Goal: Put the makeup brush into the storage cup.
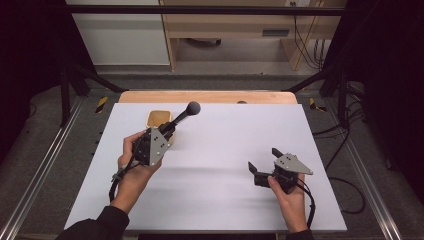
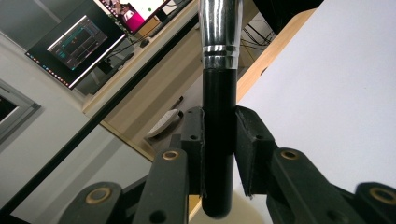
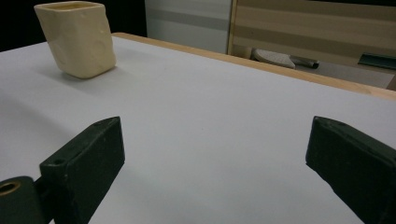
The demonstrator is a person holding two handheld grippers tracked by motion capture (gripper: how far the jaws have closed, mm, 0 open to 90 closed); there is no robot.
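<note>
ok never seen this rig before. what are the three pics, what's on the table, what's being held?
There is no robot arm here: a person holds a hand-held claw in each hand at a white table. The high view comes from a fixed camera above the person's side, looking forward and down. The other two come from cameras riding on each claw, looking along its black jaws.

The left claw is shut on a makeup brush, gripped by its black handle; its rounded dark head points away from the person, up over the table. Just beyond that claw stands a cream square cup.

The right claw is open and holds nothing; its gripper view shows the jaws wide apart above bare table.
</note>
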